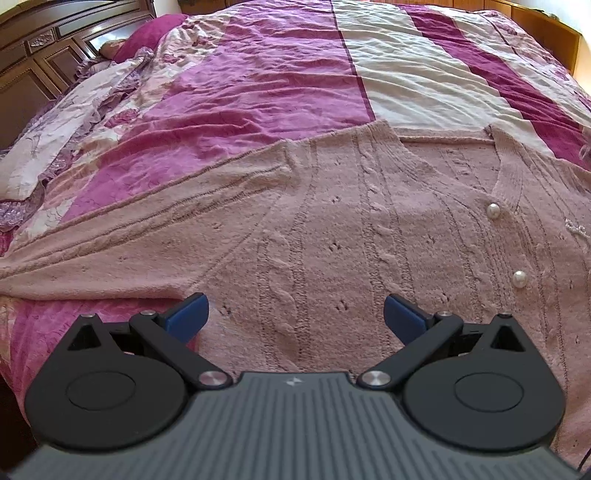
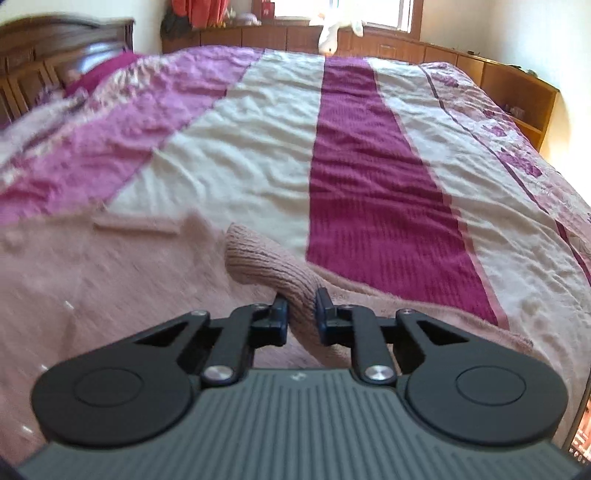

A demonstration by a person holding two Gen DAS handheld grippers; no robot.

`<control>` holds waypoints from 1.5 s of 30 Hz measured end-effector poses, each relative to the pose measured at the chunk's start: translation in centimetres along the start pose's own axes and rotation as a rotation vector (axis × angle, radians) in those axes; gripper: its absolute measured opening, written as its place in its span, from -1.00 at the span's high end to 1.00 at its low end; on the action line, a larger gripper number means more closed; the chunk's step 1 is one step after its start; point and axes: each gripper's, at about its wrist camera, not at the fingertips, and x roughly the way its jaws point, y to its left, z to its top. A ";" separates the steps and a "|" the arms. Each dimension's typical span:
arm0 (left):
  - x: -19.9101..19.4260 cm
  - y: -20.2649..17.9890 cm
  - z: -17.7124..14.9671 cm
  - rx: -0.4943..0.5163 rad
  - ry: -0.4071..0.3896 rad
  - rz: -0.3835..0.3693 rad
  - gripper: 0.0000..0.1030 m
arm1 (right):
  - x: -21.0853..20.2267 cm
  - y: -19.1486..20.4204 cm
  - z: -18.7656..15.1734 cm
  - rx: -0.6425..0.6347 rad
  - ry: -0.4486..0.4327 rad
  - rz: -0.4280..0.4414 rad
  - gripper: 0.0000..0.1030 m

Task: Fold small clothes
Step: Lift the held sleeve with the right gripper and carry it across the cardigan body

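A pale pink knitted cardigan (image 1: 332, 229) with pearl buttons (image 1: 493, 211) lies spread flat on the bed, one sleeve (image 1: 129, 229) stretched out to the left. My left gripper (image 1: 295, 314) hovers open just above the cardigan's body, nothing between its blue pads. In the right wrist view the cardigan (image 2: 110, 288) fills the lower left, blurred. My right gripper (image 2: 301, 304) is shut on the ribbed cuff of the other sleeve (image 2: 266, 262), which is lifted and curls up and to the left over the cardigan's body.
The bed is covered by a striped bedspread (image 2: 369, 166) in pink, cream and magenta. A dark wooden headboard (image 1: 44, 55) and a magenta pillow (image 1: 147, 33) are at the far left. Wooden shelving (image 2: 517, 96) runs along the bed's far side and right.
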 end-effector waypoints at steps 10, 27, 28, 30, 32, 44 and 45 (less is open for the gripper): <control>-1.0 2.1 0.2 -0.037 -0.012 0.019 -1.00 | -3.8 2.4 3.1 0.119 -0.060 0.146 0.68; -2.0 6.4 0.0 -0.118 -0.016 0.065 -1.00 | -2.9 8.3 3.1 -0.047 0.021 0.203 0.09; -1.9 6.5 0.0 -0.118 -0.013 0.065 -1.00 | -2.6 8.1 2.7 -0.038 0.027 0.199 -0.12; -1.8 6.6 -0.2 -0.118 -0.009 0.065 -1.00 | -2.3 7.9 1.9 -0.032 0.028 0.196 -0.24; -1.7 6.6 -0.2 -0.115 -0.008 0.064 -1.00 | -1.9 7.7 1.5 -0.035 0.045 0.194 -0.24; -0.9 5.8 -0.3 -0.089 0.004 0.060 -1.00 | 1.3 7.6 -1.0 -0.030 0.160 0.162 -0.23; -0.9 5.8 -0.3 -0.090 0.007 0.062 -1.00 | 1.7 7.6 -1.2 -0.029 0.171 0.159 -0.22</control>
